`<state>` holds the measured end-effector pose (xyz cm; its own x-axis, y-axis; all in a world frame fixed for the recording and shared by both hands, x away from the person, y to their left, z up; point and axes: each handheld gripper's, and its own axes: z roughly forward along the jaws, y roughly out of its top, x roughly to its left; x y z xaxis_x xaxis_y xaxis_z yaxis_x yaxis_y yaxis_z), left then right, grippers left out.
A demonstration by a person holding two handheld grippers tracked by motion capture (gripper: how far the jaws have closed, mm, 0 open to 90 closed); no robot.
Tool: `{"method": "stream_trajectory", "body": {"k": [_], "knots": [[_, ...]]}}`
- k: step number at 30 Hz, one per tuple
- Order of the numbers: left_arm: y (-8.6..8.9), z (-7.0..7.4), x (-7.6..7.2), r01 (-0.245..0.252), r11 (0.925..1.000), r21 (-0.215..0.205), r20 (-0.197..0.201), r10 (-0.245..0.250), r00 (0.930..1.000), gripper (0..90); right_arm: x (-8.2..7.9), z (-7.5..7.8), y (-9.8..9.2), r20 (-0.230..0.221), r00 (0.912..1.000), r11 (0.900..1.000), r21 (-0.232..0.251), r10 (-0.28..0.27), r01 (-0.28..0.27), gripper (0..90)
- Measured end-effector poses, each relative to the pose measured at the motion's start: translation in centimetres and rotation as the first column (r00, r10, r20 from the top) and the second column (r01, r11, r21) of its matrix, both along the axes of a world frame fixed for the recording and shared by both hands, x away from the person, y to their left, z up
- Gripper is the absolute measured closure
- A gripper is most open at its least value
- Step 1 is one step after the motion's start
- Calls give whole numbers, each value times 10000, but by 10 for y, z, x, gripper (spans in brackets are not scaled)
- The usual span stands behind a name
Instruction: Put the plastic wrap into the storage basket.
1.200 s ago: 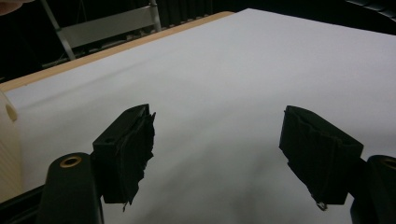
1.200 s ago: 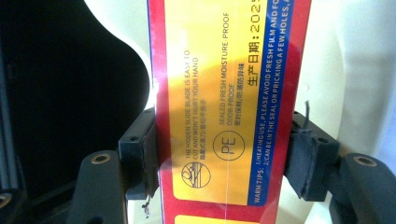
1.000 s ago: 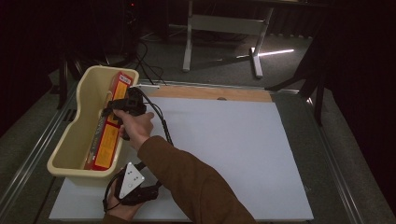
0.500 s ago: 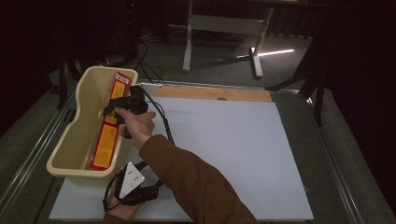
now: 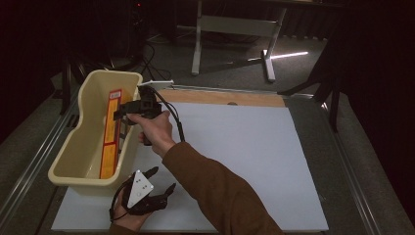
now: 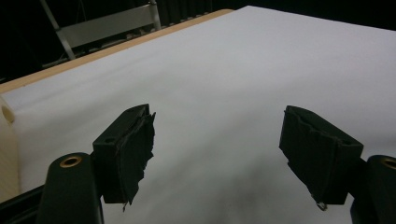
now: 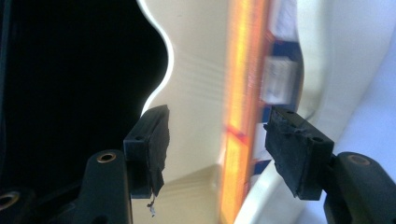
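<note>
Over the cream tub [image 5: 73, 156], the right gripper [image 5: 128, 115] is held with nothing between its spread jaws.

Inside the tub, a long orange and yellow box [image 5: 110, 133] is seen lying flat along the bottom, blurred in the right gripper view [image 7: 240, 107], so its print cannot be read. Those jaws have just been closing slightly. Near the tub's front corner, the left gripper [image 5: 161, 178] is rested on the white table [image 5: 254, 147], its jaws wide and empty.

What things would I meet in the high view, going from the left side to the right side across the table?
Cream tub → long orange box inside it → right gripper at the tub's right wall → white table sheet.
</note>
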<state>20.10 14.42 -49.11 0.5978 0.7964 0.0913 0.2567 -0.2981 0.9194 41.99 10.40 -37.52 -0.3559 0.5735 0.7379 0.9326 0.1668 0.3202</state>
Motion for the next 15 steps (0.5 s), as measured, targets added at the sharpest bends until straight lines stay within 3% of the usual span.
{"method": "stream_trajectory", "body": {"k": [4,6,8,10,13,15], "knots": [[0,0,0,1,10000,38,6,-1,10000,256,-6,3,-7,1212,9919,9986,-405,388,-341,390],[0,0,0,-1,10000,36,16,1,10000,256,-9,4,-11,1876,9803,9964,-679,618,-498,373],[-1,0,0,-8,10000,46,15,8,10000,256,-12,4,-14,2533,9625,9921,-1013,976,-739,361],[-1,0,0,-15,10000,41,26,15,10000,256,-16,3,-19,3253,9342,9837,-1479,1463,-1025,351],[-1,0,0,-26,10000,68,34,26,10000,256,-23,1,-27,4334,8755,9675,-2183,2136,-1280,337],[-1,0,0,-31,10000,63,53,31,10000,256,-27,0,-34,4741,8456,9594,-2439,2452,-1414,340]]}}
